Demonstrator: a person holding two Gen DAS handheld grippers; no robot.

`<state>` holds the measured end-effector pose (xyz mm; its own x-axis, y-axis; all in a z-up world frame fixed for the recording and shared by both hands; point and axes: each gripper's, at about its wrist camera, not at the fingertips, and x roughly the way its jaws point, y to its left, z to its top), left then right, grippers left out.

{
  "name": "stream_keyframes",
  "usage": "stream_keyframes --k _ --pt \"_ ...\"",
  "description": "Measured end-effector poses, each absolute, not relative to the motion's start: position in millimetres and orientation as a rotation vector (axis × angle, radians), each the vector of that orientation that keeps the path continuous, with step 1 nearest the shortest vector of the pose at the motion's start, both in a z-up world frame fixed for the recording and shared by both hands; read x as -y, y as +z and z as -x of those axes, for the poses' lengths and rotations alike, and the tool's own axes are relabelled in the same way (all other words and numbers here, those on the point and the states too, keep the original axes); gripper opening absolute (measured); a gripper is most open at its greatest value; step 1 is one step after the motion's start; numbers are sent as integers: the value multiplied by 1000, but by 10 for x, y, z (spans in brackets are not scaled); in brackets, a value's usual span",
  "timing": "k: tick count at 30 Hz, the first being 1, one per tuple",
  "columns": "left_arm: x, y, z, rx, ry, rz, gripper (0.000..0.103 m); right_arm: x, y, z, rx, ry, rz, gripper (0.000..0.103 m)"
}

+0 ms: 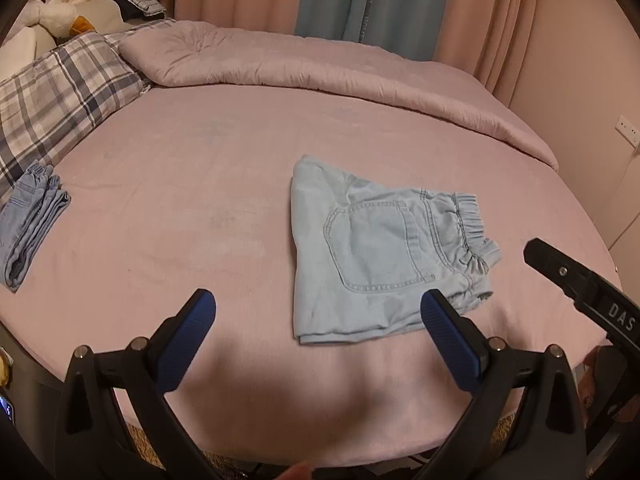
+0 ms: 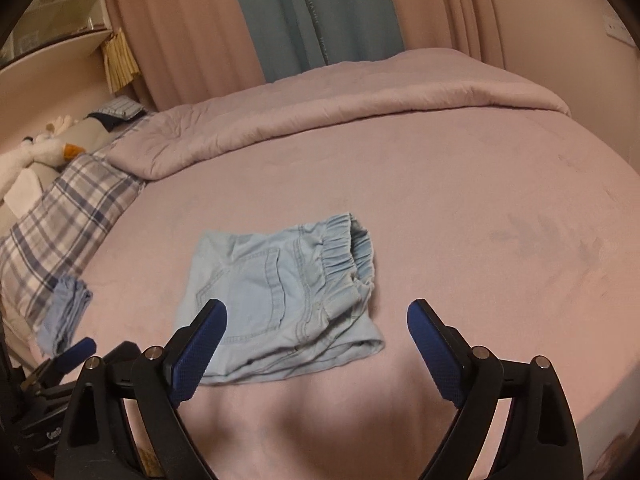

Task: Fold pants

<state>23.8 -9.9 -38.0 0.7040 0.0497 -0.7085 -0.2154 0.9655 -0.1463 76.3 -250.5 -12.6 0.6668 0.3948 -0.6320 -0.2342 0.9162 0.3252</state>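
Note:
A pair of light blue denim pants (image 1: pixel 372 248) lies folded into a compact rectangle on the pink bed sheet (image 1: pixel 180 208), back pocket up and elastic waistband to the right. It also shows in the right wrist view (image 2: pixel 280 300). My left gripper (image 1: pixel 318 308) is open and empty, just above the sheet at the near-left edge of the pants. My right gripper (image 2: pixel 316 316) is open and empty, hovering over the near edge of the pants. The right gripper's black body (image 1: pixel 580 284) shows at the right of the left wrist view.
Another folded pair of blue jeans (image 1: pixel 30 220) lies at the far left by a plaid pillow (image 1: pixel 60 96). A rolled pink duvet (image 1: pixel 320 64) runs along the back. Stuffed toys (image 1: pixel 56 12) sit at the back left. Curtains hang behind the bed.

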Motion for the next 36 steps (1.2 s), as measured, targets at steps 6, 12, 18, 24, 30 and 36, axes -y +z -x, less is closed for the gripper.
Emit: stream_keyframes --k 6,12,18,24,30,36 --pt "97 -378 -208 -780 143 241 102 2446 -123 -711 -755 342 -197 91" --pt "130 -411 -204 -783 123 242 102 2438 -152 -700 -763 327 -193 91" --pt "144 -412 -199 -785 117 244 102 2419 -180 -693 -776 322 -193 91" --pt "133 -410 -182 -779 118 258 102 2425 -179 -696 -777 315 -190 91" --pt "141 -412 -177 -784 113 259 102 2431 -186 -700 -776 295 -179 91" --pt "178 -400 -166 -776 109 249 102 2431 -186 -695 -777 296 -179 91"
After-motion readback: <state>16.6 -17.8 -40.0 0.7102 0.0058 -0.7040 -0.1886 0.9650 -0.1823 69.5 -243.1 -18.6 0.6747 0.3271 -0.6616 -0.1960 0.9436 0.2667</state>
